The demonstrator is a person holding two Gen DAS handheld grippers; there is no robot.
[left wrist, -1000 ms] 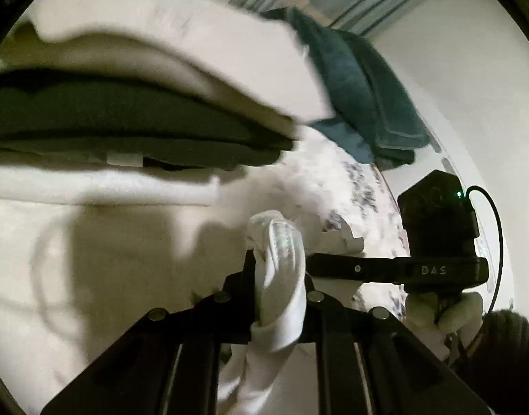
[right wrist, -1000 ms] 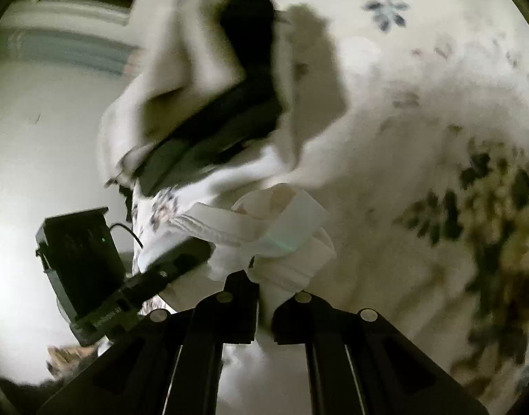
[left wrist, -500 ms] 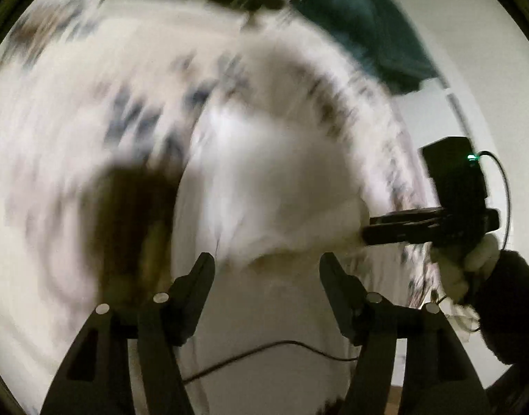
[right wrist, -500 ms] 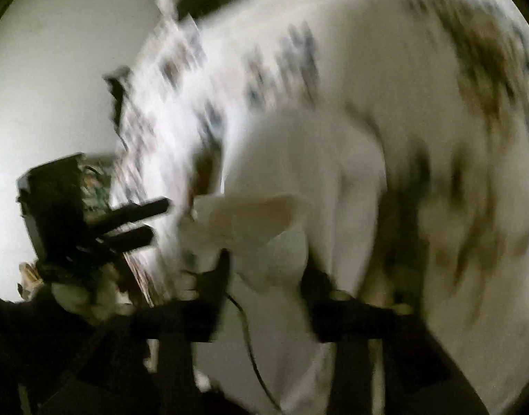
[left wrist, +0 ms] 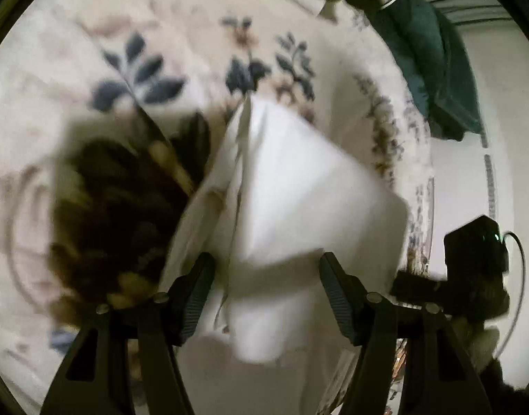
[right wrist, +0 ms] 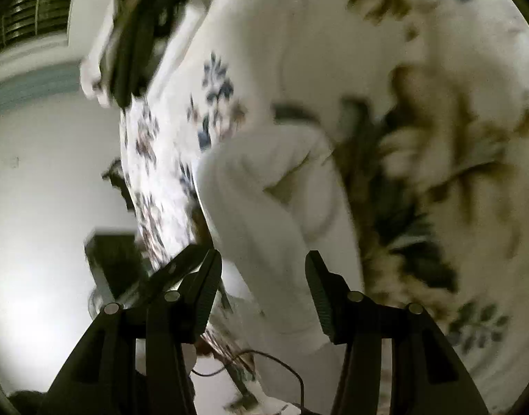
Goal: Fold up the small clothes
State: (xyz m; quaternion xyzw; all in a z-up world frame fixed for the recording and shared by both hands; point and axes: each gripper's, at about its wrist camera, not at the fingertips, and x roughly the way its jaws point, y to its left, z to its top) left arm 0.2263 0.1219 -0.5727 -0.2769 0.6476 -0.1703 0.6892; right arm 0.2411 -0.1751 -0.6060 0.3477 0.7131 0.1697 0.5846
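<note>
Both my grippers, left (left wrist: 264, 273) & right (right wrist: 262, 276), gape wide, holding nothing. White garment (left wrist: 299, 190) lies loosely folded on floral bedspread (left wrist: 143, 69), just ahead. Risk: layers w/ no weight may spring open; blurry view, re-grip could miss.

A floral bedspread (left wrist: 167, 79) fills nearly everything in sight, cream with blue leaf sprigs and a big dark brown-and-yellow bloom (left wrist: 119, 214) on it. From the right wrist view the same bedspread (right wrist: 420, 79) shows olive-brown foliage and small blue sprigs (right wrist: 216, 86). At the far edge of the bedspread a dark teal cloth (left wrist: 434, 69) lies draped toward the wall. Beyond that cloth, slatted blinds (left wrist: 472, 3) show at the top. The pale wall (left wrist: 506, 138) runs beside the bedspread. A thin black cable (right wrist: 274, 363) trails off the bedspread's near edge. A slatted vent or shutter (right wrist: 32, 10) sits high on the wall.
</note>
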